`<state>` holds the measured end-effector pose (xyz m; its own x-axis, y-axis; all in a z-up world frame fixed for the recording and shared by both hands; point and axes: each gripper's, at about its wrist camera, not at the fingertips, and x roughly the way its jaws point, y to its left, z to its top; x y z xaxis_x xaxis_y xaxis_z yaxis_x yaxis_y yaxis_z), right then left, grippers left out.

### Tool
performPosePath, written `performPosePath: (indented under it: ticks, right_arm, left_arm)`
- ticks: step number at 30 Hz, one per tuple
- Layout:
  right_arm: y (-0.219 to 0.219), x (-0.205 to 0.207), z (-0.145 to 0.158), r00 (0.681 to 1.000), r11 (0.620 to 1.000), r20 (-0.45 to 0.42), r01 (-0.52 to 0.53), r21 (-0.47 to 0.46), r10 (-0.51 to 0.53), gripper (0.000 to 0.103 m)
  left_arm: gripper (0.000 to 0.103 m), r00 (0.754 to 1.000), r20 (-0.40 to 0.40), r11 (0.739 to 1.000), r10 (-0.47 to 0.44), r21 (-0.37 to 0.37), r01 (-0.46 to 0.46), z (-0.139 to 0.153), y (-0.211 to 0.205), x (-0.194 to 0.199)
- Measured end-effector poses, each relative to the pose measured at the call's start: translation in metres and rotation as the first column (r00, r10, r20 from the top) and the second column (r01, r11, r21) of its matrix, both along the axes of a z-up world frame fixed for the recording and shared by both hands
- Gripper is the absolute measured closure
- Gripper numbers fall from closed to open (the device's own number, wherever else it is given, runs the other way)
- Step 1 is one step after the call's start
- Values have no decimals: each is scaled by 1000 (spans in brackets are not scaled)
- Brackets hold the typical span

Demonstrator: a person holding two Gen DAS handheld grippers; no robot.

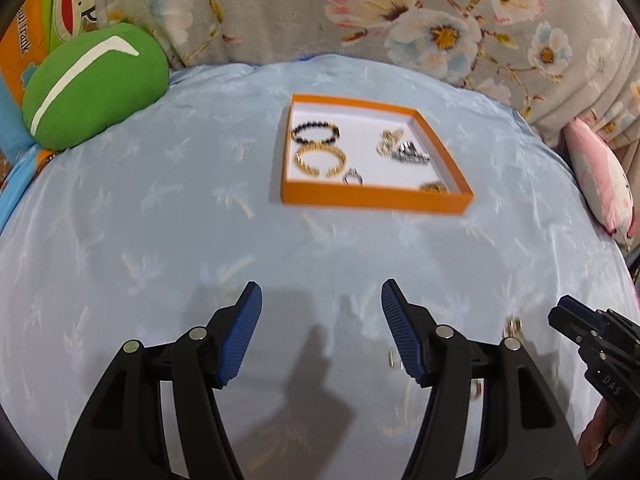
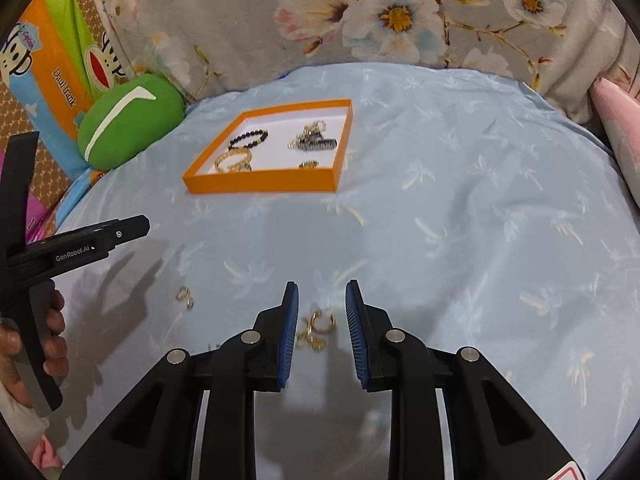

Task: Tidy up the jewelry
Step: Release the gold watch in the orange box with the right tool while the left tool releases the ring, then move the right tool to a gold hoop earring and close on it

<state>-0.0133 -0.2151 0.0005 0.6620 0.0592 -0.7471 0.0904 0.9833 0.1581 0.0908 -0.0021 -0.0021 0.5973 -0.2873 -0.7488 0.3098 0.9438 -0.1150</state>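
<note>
An orange tray (image 1: 376, 197) (image 2: 260, 182) with a white floor lies far ahead on the light blue cloth (image 1: 160, 220). In it are a black bead bracelet (image 1: 316, 135) (image 2: 248, 139), a gold bracelet (image 1: 320, 160) (image 2: 233, 160), a gold chain (image 1: 390, 142) (image 2: 308, 132), a dark clip (image 1: 410, 154) and small rings. My left gripper (image 1: 322, 292) is open over bare cloth, holding nothing. My right gripper (image 2: 322, 286) stands narrowly open. Gold hoop earrings (image 2: 318, 328) lie on the cloth between its fingers, untouched by the pads. Another gold piece (image 2: 185, 296) lies to their left.
A green cushion (image 1: 92, 88) (image 2: 128, 124) sits at the cloth's far left, beside a bright cartoon cushion (image 2: 52, 68). Floral fabric (image 1: 360, 12) rises behind the tray, and a pink pillow (image 1: 600, 176) is at the right. A hand (image 2: 52, 336) holds the left gripper's handle.
</note>
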Motion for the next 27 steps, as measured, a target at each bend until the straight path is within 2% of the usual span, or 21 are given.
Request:
performPosePath:
  ticks: [6,10,17,27]
  right_arm:
    - [4,-11,-15,1000,1000,-25,18,9,-18,79]
    - [4,-7,-22,999,999,-38,38,7,-38,79]
    - [2,5,-29,997,998,-52,62,-8,-63,79]
    - [10,23,-36,997,999,-65,38,-26,-40,79]
  left_arm:
    - [43,999,-42,999,-33,15,34,-17,-8,-32]
    - [43,998,-39,999,-43,16,44,-20,-12,-42]
    - [43,998,-59,999,-31,11,32,-26,-9,-44]
    - [43,997,-68,999,-35,11,36,-29,-10,-43]
